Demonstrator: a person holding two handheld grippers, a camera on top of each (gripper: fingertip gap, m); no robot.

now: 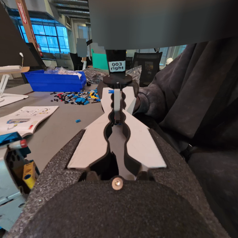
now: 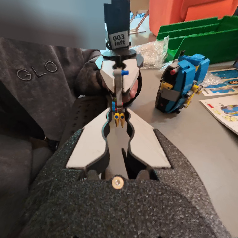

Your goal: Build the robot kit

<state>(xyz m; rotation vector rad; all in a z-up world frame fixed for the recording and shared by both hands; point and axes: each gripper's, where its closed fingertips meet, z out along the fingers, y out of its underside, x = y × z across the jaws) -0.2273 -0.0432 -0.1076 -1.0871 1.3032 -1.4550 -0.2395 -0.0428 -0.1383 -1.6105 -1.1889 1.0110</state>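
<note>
A small brick assembly, an upright grey beam with a blue pin at its top, hangs between my two grippers, which face each other above the grey table. My left gripper is shut on its lower part. In the right wrist view the same beam carries two yellow pieces, a blue piece and red pins at the bottom. My right gripper is closed around that lower end. Each view shows the other gripper behind the beam.
A pile of loose bricks, a blue bin and an open booklet lie to the left. A blue, yellow and black model, a green bin and plastic bags are nearby. A person's dark sweatshirt is close. Both grippers' tips are close together, under 4 cm apart.
</note>
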